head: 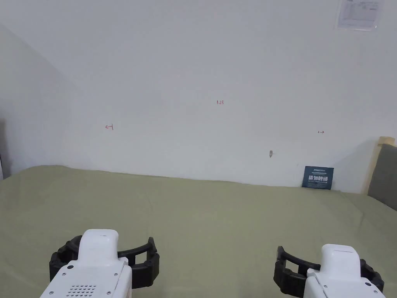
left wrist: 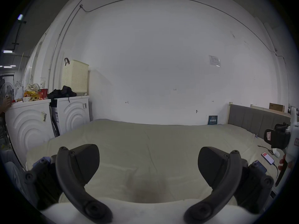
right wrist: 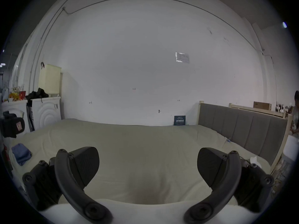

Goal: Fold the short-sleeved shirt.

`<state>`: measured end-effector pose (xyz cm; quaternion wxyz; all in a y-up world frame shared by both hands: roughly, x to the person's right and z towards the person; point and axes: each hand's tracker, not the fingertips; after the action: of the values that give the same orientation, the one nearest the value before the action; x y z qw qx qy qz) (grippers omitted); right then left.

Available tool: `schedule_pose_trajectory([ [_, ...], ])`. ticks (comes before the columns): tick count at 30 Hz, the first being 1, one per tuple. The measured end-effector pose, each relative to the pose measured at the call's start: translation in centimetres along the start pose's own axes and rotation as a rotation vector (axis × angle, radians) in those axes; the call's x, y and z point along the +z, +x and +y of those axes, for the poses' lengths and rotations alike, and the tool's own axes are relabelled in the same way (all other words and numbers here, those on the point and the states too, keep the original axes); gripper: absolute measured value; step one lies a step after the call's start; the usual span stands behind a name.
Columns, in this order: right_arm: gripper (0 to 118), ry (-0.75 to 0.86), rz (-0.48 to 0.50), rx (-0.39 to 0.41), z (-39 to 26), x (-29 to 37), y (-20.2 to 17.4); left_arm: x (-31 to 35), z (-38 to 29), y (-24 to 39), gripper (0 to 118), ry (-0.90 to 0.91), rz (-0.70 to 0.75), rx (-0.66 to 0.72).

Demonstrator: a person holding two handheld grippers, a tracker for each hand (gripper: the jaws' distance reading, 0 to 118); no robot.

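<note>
Blue folded garment [right wrist: 21, 154] on bed [right wrist: 145, 146], well left of right gripper [right wrist: 148, 166]; both it and left gripper [left wrist: 148, 166] wide open, empty.

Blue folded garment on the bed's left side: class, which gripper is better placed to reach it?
Left, probably. The blue folded garment lies at the pale green sheet's left edge, just below the left gripper in the right gripper view; the right gripper hovers open over mid-bed, farther away.
</note>
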<state>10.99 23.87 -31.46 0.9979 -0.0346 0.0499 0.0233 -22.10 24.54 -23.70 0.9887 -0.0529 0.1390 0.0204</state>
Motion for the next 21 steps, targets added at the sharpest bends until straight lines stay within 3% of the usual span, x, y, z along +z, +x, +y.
schedule_pose_trajectory([
  [7, 118, 0.005, -0.024, -0.023, 0.3, -0.2, 0.2, -0.1, -0.1, 0.0, 118, -0.007, -0.009, -0.014],
  [11, 118, -0.015, -0.056, 0.072, 0.3, -0.5, -0.1, 0.0, 0.0, -0.2, 118, -0.008, -0.013, -0.003],
  [15, 118, -0.009, -0.050, 0.098, -0.1, -0.5, -0.1, -0.1, 0.1, -0.3, 118, -0.010, -0.018, 0.009],
  [18, 118, -0.006, -0.008, 0.051, 0.3, -0.1, 0.1, -0.1, 0.1, -0.2, 118, -0.014, -0.014, 0.005],
  [21, 118, 0.000, 0.116, -0.035, 0.7, 0.2, 1.0, -0.2, 0.0, -0.2, 118, -0.028, -0.021, -0.004],
])
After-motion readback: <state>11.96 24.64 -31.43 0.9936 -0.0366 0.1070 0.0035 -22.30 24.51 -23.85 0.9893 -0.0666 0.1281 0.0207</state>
